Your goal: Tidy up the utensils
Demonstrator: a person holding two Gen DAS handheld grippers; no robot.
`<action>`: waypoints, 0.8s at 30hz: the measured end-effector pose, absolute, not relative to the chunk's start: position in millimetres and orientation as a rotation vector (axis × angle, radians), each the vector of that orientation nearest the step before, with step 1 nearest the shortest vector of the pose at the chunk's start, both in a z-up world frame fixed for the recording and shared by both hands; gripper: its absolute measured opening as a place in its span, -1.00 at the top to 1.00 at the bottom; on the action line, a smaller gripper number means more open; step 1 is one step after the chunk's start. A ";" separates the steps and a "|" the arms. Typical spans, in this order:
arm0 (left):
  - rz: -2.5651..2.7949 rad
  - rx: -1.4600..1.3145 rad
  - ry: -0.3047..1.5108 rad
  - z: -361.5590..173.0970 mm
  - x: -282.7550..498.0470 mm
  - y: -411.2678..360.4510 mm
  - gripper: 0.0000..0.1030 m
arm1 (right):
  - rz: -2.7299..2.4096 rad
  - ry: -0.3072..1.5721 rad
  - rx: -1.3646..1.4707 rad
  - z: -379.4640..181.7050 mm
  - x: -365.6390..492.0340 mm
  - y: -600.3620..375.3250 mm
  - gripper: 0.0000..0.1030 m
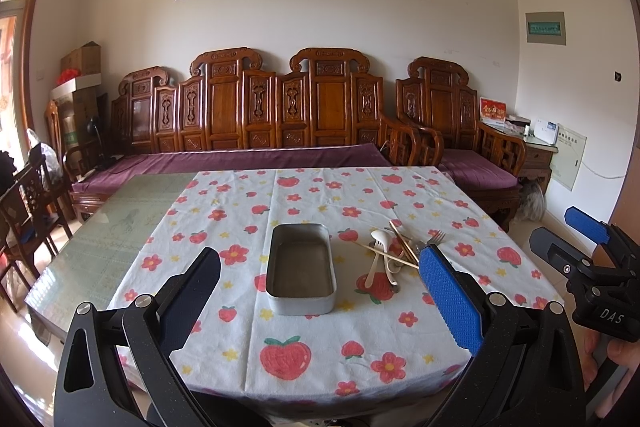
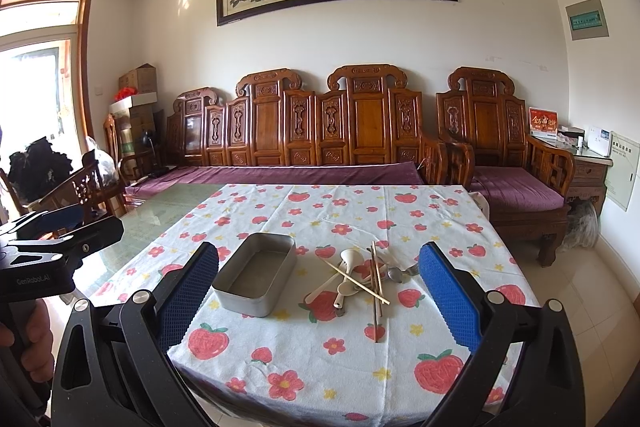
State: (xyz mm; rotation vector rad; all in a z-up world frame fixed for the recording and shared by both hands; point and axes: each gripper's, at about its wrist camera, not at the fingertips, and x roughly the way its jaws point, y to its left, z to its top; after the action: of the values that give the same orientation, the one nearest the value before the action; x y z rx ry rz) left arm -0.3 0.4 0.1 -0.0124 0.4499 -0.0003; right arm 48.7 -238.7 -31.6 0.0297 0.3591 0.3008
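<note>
Right gripper [image 2: 318,301]: spread wide, holding nothing, hovering at the near edge of the table [image 2: 168,227].
Left gripper [image 1: 320,301]: also spread and empty, level with the right one and to its left.
Utensil pile [image 2: 362,275]: ahead of the right gripper, slightly right of its centre line; white spoons [image 2: 347,269], chopsticks [image 2: 375,277], a metal spoon [image 2: 394,273] and a fork [image 1: 434,238] lie crossed on each other.
Long axis: most handles run roughly toward the grippers, one chopstick slanting across.
Metal tin [image 2: 256,277]: bare inside, just left of the pile, dead ahead of the left gripper.
Nearer hand: by my reading the right, since the pile sits between its fingers' line of reach.
Tablecloth [image 2: 320,367]: strawberry print, under everything.
Progress: seemingly nothing sorted yet.
</note>
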 end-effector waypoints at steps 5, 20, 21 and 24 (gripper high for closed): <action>-0.001 -0.011 0.455 -0.5 0.7 1.0 -0.88 | 0.301 0.363 0.031 -28.6 47.8 -233.1 -0.95; -0.037 -0.007 0.583 -49.0 59.6 1.5 -0.87 | 0.254 0.465 -0.019 -78.3 103.7 -245.0 -0.95; -0.042 -0.003 0.593 -52.8 65.4 1.3 -0.88 | 0.250 0.474 -0.023 -83.8 110.1 -246.3 -0.95; -0.059 0.015 0.618 -63.4 83.1 -1.1 -0.87 | 0.249 0.505 -0.023 -101.3 130.8 -251.1 -0.95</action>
State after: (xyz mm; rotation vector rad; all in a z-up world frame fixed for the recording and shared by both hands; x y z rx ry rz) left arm 83.1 -1.1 -63.4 0.0150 0.6181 -0.0594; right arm 130.8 -251.1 -101.3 -0.0234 0.5051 0.2494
